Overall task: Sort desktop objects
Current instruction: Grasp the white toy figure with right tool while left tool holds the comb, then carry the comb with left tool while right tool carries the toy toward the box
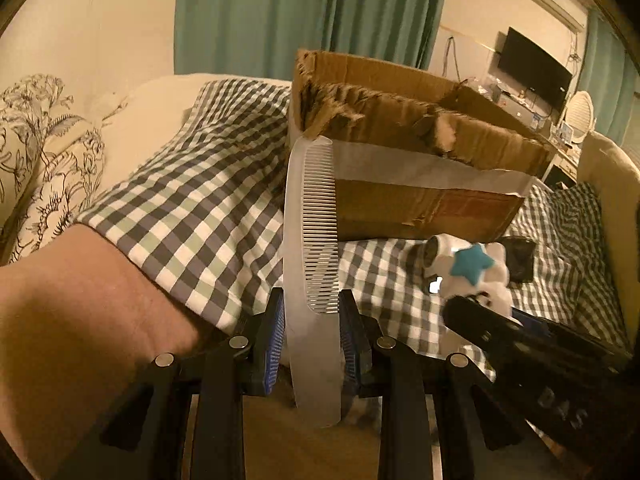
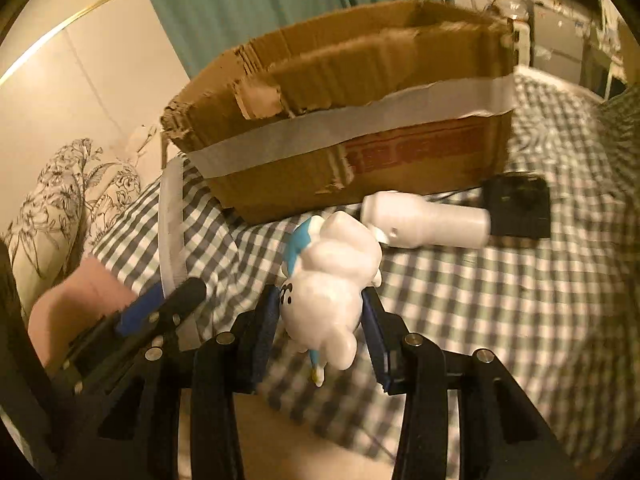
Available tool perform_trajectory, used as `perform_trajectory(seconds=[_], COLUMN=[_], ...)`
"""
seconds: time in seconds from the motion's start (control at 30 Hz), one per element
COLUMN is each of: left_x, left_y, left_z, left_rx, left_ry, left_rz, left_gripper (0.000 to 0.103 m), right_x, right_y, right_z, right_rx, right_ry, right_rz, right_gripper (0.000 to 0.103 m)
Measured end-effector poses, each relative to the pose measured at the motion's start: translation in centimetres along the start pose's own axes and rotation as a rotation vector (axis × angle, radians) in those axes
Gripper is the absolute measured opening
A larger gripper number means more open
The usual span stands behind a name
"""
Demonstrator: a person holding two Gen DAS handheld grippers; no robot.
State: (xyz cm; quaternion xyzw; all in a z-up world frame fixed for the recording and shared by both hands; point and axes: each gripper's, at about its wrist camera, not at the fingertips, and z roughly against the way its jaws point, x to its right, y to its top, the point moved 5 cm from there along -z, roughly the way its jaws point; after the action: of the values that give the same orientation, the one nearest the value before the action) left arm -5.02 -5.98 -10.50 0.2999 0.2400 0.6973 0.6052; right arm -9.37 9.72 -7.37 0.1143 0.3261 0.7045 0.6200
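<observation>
My left gripper [image 1: 312, 308] is shut on a translucent white comb [image 1: 308, 220], which stands upright between the blue pads in front of the cardboard box [image 1: 420, 208]. In the right wrist view the same comb [image 2: 172, 220] rises from the left gripper [image 2: 176, 300] at the left. My right gripper [image 2: 320, 300] is shut on a white figurine with blue markings [image 2: 332, 272], its pads pressing both sides. The left wrist view shows that figurine with its blue star [image 1: 476, 268] at the tip of the right gripper [image 1: 480, 320].
A torn, taped cardboard box [image 2: 360, 120] sits open-topped on the checked bedspread [image 2: 480, 300]. A white bottle [image 2: 428, 220] lies on its side before it, next to a black flat object [image 2: 516, 208]. Floral pillows [image 1: 40, 160] lie at left. A forearm [image 1: 80, 320] fills the lower left.
</observation>
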Motion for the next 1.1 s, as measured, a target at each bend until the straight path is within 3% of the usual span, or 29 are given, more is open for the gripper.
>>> perform_trajectory(seconds=[0.3,0.7,0.83,0.93,1.03,1.07,1.1], left_x=[1.9,5.2,4.5,4.4,4.3,4.2,4.1], left_y=[1.6,6.9,5.4,2.0,-0.4,-0.9,-1.3], left_z=[4.2,8.2,5.9,2.1,-1.2,-2.2,-3.1], left_rx=[0.076,0.184,0.093,-0.054,-0.151,-0.177,-0.210], left_ry=[-0.045,-0.150,-0.193,-0.206,-0.176,-0.174,-0.184], left_rz=[-0.041,-0.110,-0.101,-0.111,-0.156,-0.163,-0.164], left_gripper=[0.026,0.026,0.027,0.031,0.033,0.038,0.053], right_x=[2.8,2.1,2.9,3.9,4.7,4.9,5.1], right_y=[0.1,5.0,5.0,4.0,3.0,2.7,2.6], right_z=[6.6,11.0,10.2,8.4,6.8,6.2,5.8], right_rx=[0.099,0.248,0.244,0.203,0.164,0.149,0.142], right_ry=[-0.043,-0.090,-0.089,-0.087,-0.084,-0.084,-0.082], right_rz=[-0.040,0.037,0.010,-0.017,-0.033,-0.035,-0.037], right_gripper=[0.041,0.041,0.041,0.041,0.041,0.041,0.041])
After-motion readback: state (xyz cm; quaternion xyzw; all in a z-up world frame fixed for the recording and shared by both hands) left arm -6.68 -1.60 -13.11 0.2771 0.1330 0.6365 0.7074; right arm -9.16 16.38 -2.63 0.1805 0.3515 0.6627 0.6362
